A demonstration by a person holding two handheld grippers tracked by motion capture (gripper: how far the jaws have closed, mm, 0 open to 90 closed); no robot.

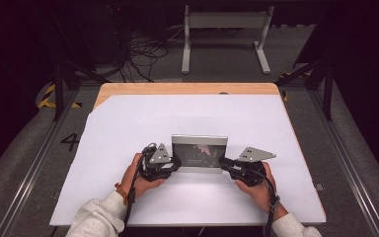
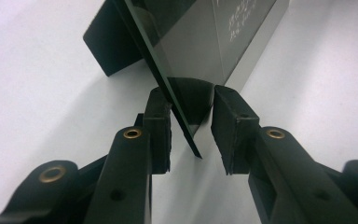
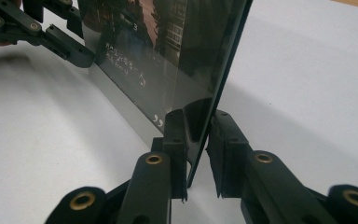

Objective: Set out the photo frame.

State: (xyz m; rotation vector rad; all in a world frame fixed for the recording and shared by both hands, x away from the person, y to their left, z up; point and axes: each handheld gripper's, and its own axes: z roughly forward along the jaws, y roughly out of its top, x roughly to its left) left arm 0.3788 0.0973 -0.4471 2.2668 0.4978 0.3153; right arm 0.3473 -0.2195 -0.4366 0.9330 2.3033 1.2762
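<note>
A glossy dark picture frame (image 1: 200,150) stands upright on the white sheet (image 1: 128,128), a little in front of the table's middle. My left gripper (image 1: 176,162) holds its lower left corner and my right gripper (image 1: 223,160) its lower right corner. In the left gripper view the thin frame edge (image 2: 179,116) runs slantwise through the left gripper (image 2: 191,109), with the pads against it. In the right gripper view the right gripper (image 3: 198,137) pinches the frame edge (image 3: 214,93). The left gripper (image 3: 60,39) shows at the frame's far end. A dark back stand (image 2: 107,46) props the frame.
The white sheet covers most of the wooden table (image 1: 187,89), with bare sheet on every side of the frame. Beyond the far edge are a metal stand (image 1: 224,34) and loose cables (image 1: 143,52) on the floor. Rails (image 1: 345,158) run along both table sides.
</note>
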